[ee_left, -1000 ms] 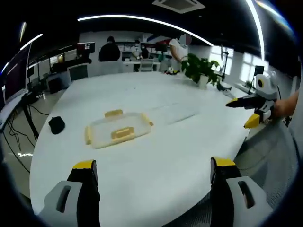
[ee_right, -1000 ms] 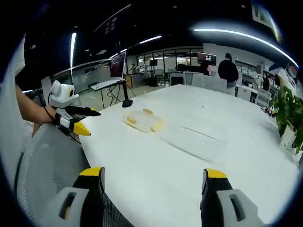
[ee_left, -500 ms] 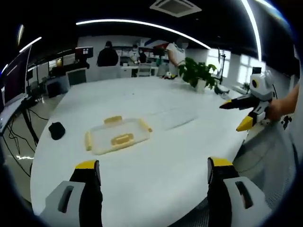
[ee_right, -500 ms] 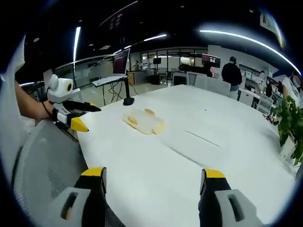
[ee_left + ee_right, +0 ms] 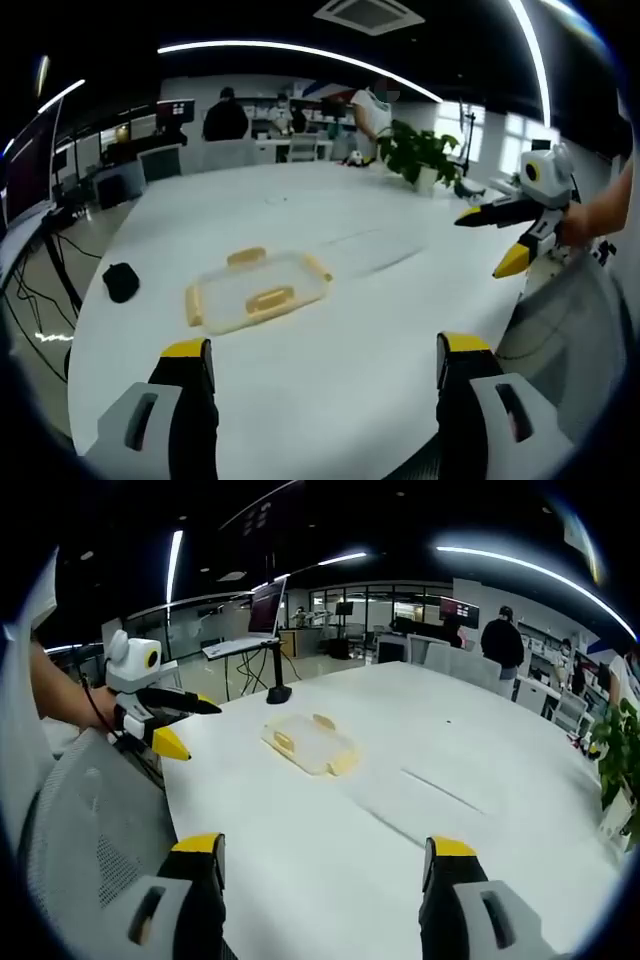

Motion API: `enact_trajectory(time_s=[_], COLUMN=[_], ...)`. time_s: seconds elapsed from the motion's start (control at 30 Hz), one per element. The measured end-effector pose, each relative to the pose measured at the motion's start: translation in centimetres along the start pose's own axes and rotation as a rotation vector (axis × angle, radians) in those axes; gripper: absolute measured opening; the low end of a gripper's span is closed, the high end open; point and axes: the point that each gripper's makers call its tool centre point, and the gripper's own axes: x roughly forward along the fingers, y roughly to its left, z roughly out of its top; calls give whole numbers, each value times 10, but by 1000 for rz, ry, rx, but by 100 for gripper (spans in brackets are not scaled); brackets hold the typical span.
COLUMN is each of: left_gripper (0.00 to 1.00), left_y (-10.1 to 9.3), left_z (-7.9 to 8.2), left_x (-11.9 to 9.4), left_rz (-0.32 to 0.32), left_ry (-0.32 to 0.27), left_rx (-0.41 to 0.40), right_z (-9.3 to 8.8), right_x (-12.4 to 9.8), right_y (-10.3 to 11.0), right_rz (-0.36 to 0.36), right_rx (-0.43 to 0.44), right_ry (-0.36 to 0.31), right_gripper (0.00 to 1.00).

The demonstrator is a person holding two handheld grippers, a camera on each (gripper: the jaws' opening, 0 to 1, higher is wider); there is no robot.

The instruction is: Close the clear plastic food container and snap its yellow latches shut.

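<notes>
The left gripper (image 5: 320, 365) has its jaws wide apart, gripping nothing. The clear container (image 5: 258, 290) with yellow latches (image 5: 270, 298) lies on the white table (image 5: 330, 370) ahead of it. The right gripper (image 5: 325, 865) is spread apart too, the container well ahead.
</notes>
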Motion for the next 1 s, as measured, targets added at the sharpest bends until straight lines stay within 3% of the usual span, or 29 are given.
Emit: enact_trajectory(time_s=[1.0], left_gripper=[85], left_y=[25], left_z=[-6], left_x=[8], left_rz=[-4], left_ry=[50], left_rx=[14], right_z=[10], right_x=[29], right_y=[-1], right_rz=[90], right_rx=[-67], right_ry=[38], right_gripper=[71])
